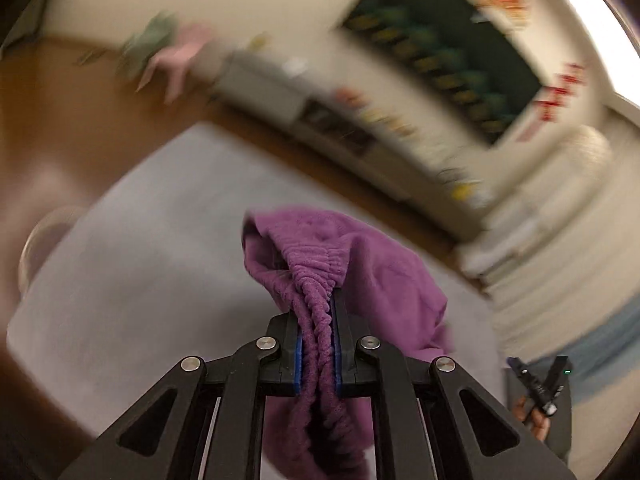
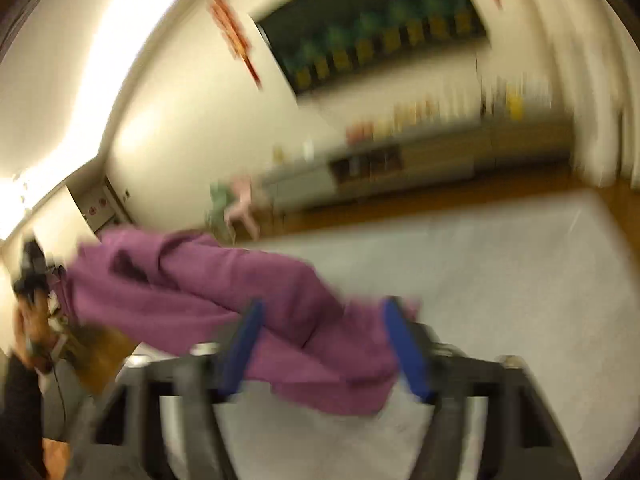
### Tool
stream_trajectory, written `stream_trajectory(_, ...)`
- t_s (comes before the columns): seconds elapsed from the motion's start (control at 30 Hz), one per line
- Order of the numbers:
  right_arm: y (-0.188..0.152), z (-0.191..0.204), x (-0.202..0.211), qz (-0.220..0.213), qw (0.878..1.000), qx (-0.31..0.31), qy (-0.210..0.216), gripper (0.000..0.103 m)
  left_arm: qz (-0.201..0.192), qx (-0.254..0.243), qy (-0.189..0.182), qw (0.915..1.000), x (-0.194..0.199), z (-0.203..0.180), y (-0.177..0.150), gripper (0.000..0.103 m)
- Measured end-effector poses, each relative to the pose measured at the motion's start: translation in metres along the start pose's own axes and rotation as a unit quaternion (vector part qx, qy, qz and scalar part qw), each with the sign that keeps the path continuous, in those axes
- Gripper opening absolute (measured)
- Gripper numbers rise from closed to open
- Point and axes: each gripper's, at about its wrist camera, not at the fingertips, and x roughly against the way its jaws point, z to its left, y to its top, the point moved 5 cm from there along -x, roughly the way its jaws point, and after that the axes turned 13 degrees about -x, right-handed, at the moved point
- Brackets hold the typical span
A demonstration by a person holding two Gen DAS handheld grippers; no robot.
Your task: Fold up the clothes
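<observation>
Left claw (image 1: 318,344) was shut tight on the bunched waistband of the purple pants (image 1: 360,264), which were held up over the gray mat (image 1: 140,248). Right claw (image 2: 326,344) was seen wide open, with the pants (image 2: 208,280) lying between its 2 blue pads (image 2: 404,348).

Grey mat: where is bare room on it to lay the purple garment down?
The grey mat is bare left of the purple garment, up to the wood floor. In the right wrist view it is bare right of the cloth too. The crowded part is the middle, under the left gripper.
</observation>
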Motion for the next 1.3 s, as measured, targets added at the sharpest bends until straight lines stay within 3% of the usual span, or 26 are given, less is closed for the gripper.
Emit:
stream_trajectory(0.07,-0.029,-0.021,-0.063,0.066,0.996,-0.015,-0.053,0.069,0.024,0.035,0.001,0.9991,-0.030,0.032,-0.037,0.009)
stream_trajectory(0.13,-0.059,-0.042,-0.120,0.122,0.986,-0.025,-0.107,0.069,0.028,0.045,-0.011,0.9985,-0.044,0.040,-0.051,0.009)
stream_trajectory(0.17,-0.071,-0.052,-0.138,0.127,0.983,-0.022,-0.132,0.071,0.026,0.043,-0.016,0.9986,-0.048,0.041,-0.054,0.009)
stream_trajectory(0.23,-0.076,-0.050,-0.150,0.087,0.984,0.016,-0.156,0.071,0.019,0.033,-0.022,0.9990,-0.056,0.039,-0.052,0.008)
stream_trajectory(0.27,-0.078,-0.047,-0.160,0.088,0.980,0.034,-0.173,0.071,0.017,0.028,-0.025,0.9992,-0.059,0.037,-0.049,0.009)
stream_trajectory(0.3,-0.079,-0.042,-0.169,0.091,0.979,0.047,-0.176,0.062,0.015,0.024,-0.028,0.9992,-0.060,0.034,-0.047,0.009)
stream_trajectory(0.33,-0.080,-0.037,-0.178,0.094,0.977,0.063,-0.179,0.026,0.014,0.017,-0.030,0.9993,-0.064,0.029,-0.042,0.009)
stream_trajectory(0.37,-0.076,-0.035,-0.185,0.094,0.975,0.078,-0.187,0.006,0.011,0.011,-0.032,0.9994,-0.071,0.021,-0.030,0.009)
stream_trajectory(0.43,-0.059,-0.032,-0.191,0.086,0.972,0.096,-0.194,0.005,-0.010,-0.010,-0.038,0.9992,-0.070,-0.003,0.001,0.008)
stream_trajectory(0.5,-0.023,-0.025,-0.168,0.045,0.975,0.093,-0.198,0.005,-0.043,-0.030,-0.051,0.9973,-0.058,-0.027,0.034,0.008)
stream_trajectory(0.63,0.063,-0.001,-0.070,-0.073,0.976,0.093,-0.185,0.005,-0.124,-0.040,-0.125,0.9836,0.006,-0.061,0.086,0.008)
stream_trajectory(0.73,0.074,0.011,0.006,-0.108,0.971,0.106,-0.186,0.005,-0.118,-0.066,-0.122,0.9833,0.026,-0.057,0.073,0.008)
stream_trajectory(0.83,0.035,-0.020,0.034,-0.048,0.967,0.118,-0.219,0.006,-0.030,-0.082,-0.085,0.9925,-0.008,-0.027,0.019,0.009)
stream_trajectory(0.9,-0.011,-0.055,0.045,0.019,0.962,0.116,-0.247,0.006,0.064,-0.082,-0.059,0.9928,-0.050,0.002,-0.033,0.009)
stream_trajectory(0.97,-0.050,-0.100,0.037,0.090,0.957,0.097,-0.259,0.007,0.149,-0.093,-0.039,0.9836,-0.084,0.024,-0.083,0.009)
stream_trajectory(1.03,-0.063,-0.133,0.032,0.127,0.953,0.077,-0.264,0.011,0.197,-0.110,-0.025,0.9740,-0.099,0.038,-0.116,0.011)
stream_trajectory(1.13,-0.045,-0.133,0.034,0.111,0.957,0.078,-0.257,0.048,0.181,-0.121,-0.008,0.9760,-0.079,0.050,-0.118,0.017)
stream_trajectory(1.2,-0.026,-0.119,0.035,0.081,0.961,0.084,-0.250,0.055,0.141,-0.120,-0.009,0.9827,-0.056,0.055,-0.103,0.039)
stream_trajectory(1.27,-0.008,-0.109,0.034,0.061,0.966,0.086,-0.238,0.064,0.106,-0.119,-0.007,0.9872,-0.039,0.060,-0.087,0.051)
stream_trajectory(1.3,0.000,-0.103,0.025,0.058,0.967,0.084,-0.233,0.066,0.092,-0.119,-0.003,0.9886,-0.034,0.062,-0.080,0.052)
